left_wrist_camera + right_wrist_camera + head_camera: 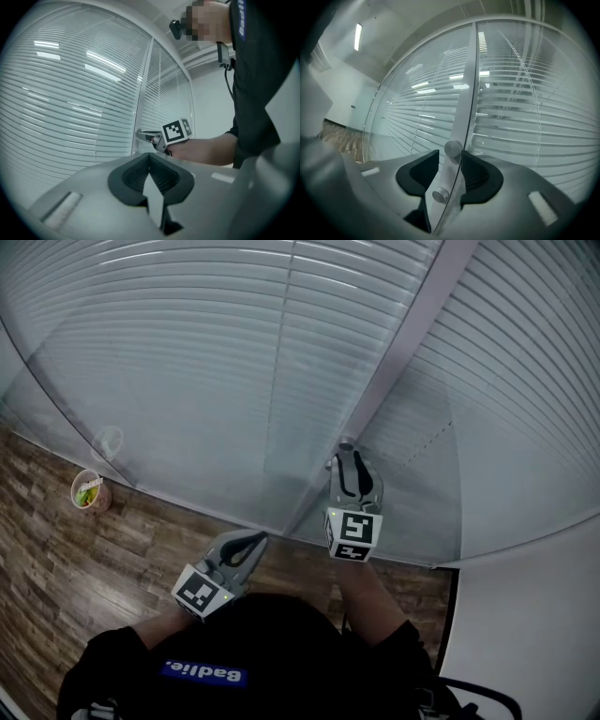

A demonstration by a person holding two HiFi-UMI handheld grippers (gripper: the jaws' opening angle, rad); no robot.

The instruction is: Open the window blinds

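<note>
Glass-fronted blinds won't tilt if your right gripper, jaws apart round the knob w/o pinching it, slips off; left gripper is closed & empty.

The head view looks from above the person steeply down and takes in the left hand-held gripper, the right hand-held gripper, the blinds and the wooden floor. The left gripper view looks level along its own jaws, from a little way off, at the same blinds and at the right hand-held gripper. The right gripper view sits very near to the blinds, facing the white post and a round knob.
</note>
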